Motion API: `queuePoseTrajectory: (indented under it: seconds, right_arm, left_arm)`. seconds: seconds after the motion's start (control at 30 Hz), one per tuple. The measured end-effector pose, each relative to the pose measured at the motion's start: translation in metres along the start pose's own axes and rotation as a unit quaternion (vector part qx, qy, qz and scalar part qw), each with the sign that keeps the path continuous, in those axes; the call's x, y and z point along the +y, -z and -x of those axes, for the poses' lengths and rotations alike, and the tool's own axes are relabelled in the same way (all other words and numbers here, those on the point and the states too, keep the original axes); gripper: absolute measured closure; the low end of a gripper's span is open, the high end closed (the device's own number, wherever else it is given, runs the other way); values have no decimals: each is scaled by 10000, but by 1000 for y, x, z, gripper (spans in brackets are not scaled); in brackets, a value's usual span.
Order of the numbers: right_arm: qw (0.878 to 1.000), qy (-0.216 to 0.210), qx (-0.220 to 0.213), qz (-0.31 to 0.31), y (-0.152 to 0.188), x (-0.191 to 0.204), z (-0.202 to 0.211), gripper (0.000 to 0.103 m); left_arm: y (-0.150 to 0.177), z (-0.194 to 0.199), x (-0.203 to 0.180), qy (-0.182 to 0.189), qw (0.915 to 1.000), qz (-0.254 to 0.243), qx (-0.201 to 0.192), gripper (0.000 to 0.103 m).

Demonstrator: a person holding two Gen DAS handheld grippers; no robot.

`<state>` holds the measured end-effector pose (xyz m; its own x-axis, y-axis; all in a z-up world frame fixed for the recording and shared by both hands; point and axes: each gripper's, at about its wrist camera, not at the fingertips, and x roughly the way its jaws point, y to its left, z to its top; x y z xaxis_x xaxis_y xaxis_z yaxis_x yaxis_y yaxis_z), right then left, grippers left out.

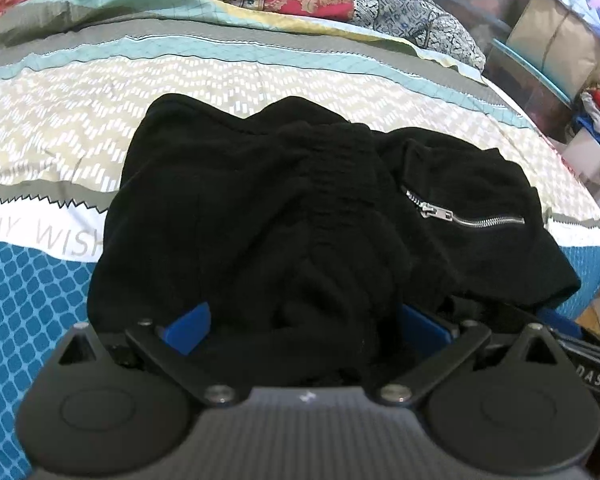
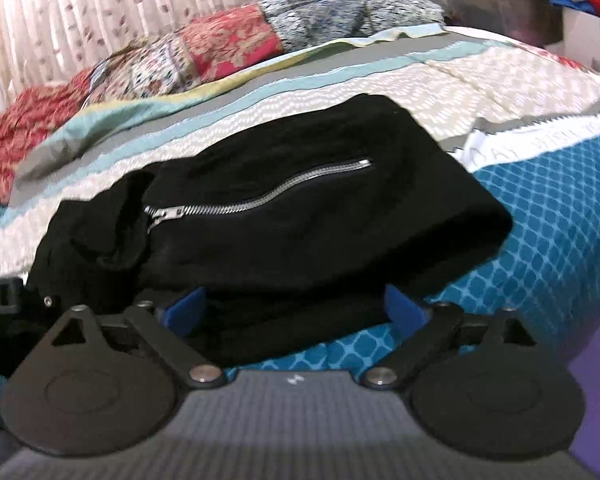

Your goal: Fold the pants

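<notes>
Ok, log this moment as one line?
step: fold pants | pants: bunched on bedspread | zipper: facing up | left gripper: open, cloth between | right gripper: open, cloth between

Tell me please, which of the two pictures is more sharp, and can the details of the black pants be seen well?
Left wrist view: sharper, the zipper teeth and the printed bedspread are crisp, but the black pants are mostly a dark mass with faint folds. Right wrist view: softly blurred overall, zipper still readable. Both bend straight lines, fisheye distortion.
</notes>
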<state>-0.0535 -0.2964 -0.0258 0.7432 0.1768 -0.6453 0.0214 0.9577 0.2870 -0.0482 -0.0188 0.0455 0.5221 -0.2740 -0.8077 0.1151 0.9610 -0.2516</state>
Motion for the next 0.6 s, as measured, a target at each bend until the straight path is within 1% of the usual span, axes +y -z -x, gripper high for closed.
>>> queuePoseTrajectory:
  seconds: [0.2,0.37,0.5,0.6]
  right_arm:
    - [10000,0,-67,15,5,-2,2,0]
    - [9999,69,-73,126,6,4,3,0]
    - [9999,11,-103,41,4,1,3,0]
    - [9999,-50,-146,-58,6,0,4,0]
  left_arm:
    - [3,-1,-3,-64,9999,-109,-57,0]
    - [6,-1,-3,-111,9998,-146,-125,0]
    - [7,0,-2,-102,9997,-162,-153,0]
    - [10,1,-2,-126,9994,-286,-171,0]
